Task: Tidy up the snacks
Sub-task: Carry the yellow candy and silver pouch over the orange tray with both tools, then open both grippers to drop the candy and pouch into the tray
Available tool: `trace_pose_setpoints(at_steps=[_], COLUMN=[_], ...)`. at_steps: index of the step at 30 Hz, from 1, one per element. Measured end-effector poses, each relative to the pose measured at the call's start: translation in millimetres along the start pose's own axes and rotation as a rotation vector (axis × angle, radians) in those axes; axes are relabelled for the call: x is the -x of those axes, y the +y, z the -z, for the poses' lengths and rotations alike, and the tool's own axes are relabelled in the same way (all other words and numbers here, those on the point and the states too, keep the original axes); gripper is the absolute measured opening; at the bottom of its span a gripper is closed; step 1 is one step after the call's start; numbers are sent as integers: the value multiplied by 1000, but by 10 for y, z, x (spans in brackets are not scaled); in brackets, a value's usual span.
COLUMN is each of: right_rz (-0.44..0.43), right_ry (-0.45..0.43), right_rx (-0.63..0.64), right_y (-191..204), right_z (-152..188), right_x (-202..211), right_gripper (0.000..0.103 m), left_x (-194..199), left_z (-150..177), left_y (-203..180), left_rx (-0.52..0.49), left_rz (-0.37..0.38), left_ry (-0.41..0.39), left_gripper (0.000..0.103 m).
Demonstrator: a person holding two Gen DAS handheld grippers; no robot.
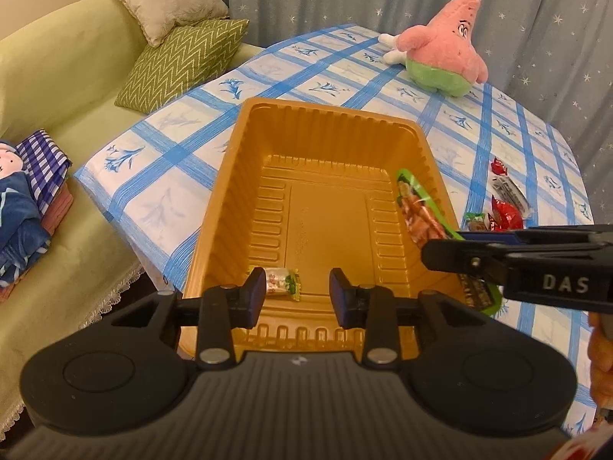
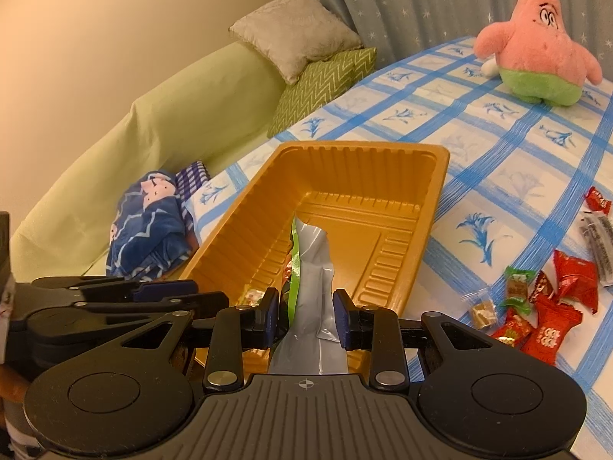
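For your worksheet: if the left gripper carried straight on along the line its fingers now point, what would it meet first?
Probably the floor of the gold tray. The left gripper hangs open over the tray's near end, with the small wrapped candy just beside its left finger, perhaps brushed first; depth is unclear.

I see the tabletop point(image 1: 184, 153) covered in a blue-and-white checked cloth with flower prints. A gold plastic tray point(image 1: 245, 176) sits on it near the edge. A pink starfish plush point(image 1: 448, 50) stands at the far side. To the tray's right lie loose snacks point(image 2: 544, 306): red wrappers, green-wrapped candies and a clear-wrapped dark bar point(image 2: 599, 245).
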State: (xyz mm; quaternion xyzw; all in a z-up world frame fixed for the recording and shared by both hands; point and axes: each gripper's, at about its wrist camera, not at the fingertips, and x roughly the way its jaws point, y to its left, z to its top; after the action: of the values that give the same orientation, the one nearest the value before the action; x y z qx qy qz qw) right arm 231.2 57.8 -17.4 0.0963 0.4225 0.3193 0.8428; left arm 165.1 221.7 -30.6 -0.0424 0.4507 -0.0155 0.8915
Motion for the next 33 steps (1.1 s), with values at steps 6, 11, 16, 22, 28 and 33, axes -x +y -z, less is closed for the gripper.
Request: trace_pose_setpoints(at_steps=[6,11,16,22,28,33], right_rz=[2,10,-2,-1,11,19], right_ry=[22,4,-7,13,9,2], right_rx=[-9,-15,-48,-44,-49,-77], right_y=[21,49,35,18,-55,-155], right_z=[-30,-78,-110,-70,78,178], right_x=[-142,-230,-244,-123,134,345], right_gripper=[31,31,32,37,52,55], left_x=[1,2,30,103,208,279], left_z=[24,44,86,129,190,260], left_y=[23,37,49,2,-96,-197], left_rx=[13,17,24,24,25,30], left_rz=[-3,-9,-12,2,22,34], left_ry=[5,5,7,7,0,0], left_gripper=[35,39,49,54,59,60])
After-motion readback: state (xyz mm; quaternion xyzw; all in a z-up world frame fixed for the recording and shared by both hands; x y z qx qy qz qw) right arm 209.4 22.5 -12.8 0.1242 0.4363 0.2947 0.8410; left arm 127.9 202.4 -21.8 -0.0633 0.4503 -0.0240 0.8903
